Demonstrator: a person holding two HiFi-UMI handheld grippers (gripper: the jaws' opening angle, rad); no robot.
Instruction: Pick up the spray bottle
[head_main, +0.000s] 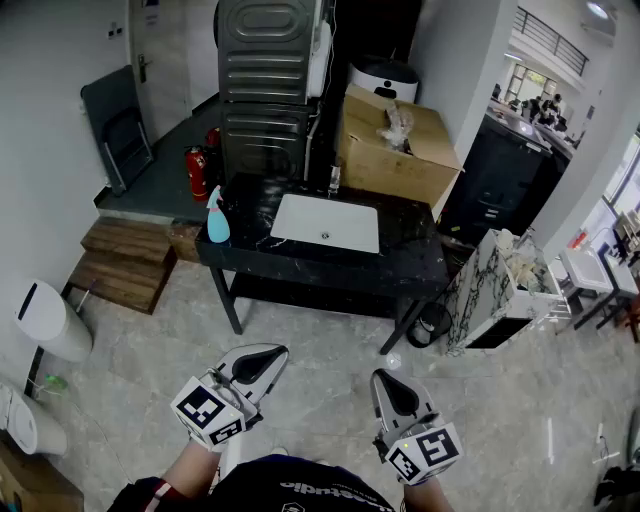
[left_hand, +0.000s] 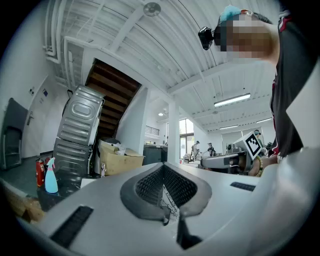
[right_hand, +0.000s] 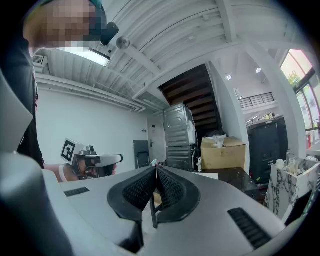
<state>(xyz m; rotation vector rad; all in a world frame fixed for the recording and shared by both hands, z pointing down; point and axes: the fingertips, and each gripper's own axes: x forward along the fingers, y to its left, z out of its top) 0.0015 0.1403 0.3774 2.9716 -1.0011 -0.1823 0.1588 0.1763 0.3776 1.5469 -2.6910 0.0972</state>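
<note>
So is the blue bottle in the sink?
No, the bottle stands on the counter at its left end, apart from the sink.

Left gripper (head_main: 272, 353) and right gripper (head_main: 385, 380) are grey, with black-and-white marker cubes (head_main: 208, 414) (head_main: 428, 452).

Head view: cool, even indoor light, fairly bright. Daylight from windows (head_main: 628, 175) at right edge, washed out there. Pale floor (head_main: 320, 330) carries soft sheen. Black counter (head_main: 410, 260) shows faint reflections, soft shadow beneath. Straight lines bow toward corners.

Left gripper view: ceiling strip light (left_hand: 231, 100) glares. Black vignette rings frame, heavy fisheye. My left gripper (left_hand: 163, 167), close to lens, looks soft, perhaps out of focus.

Right gripper view: same dark ring. Window (right_hand: 300, 65) top right overexposed. Far room fairly sharp.
</note>
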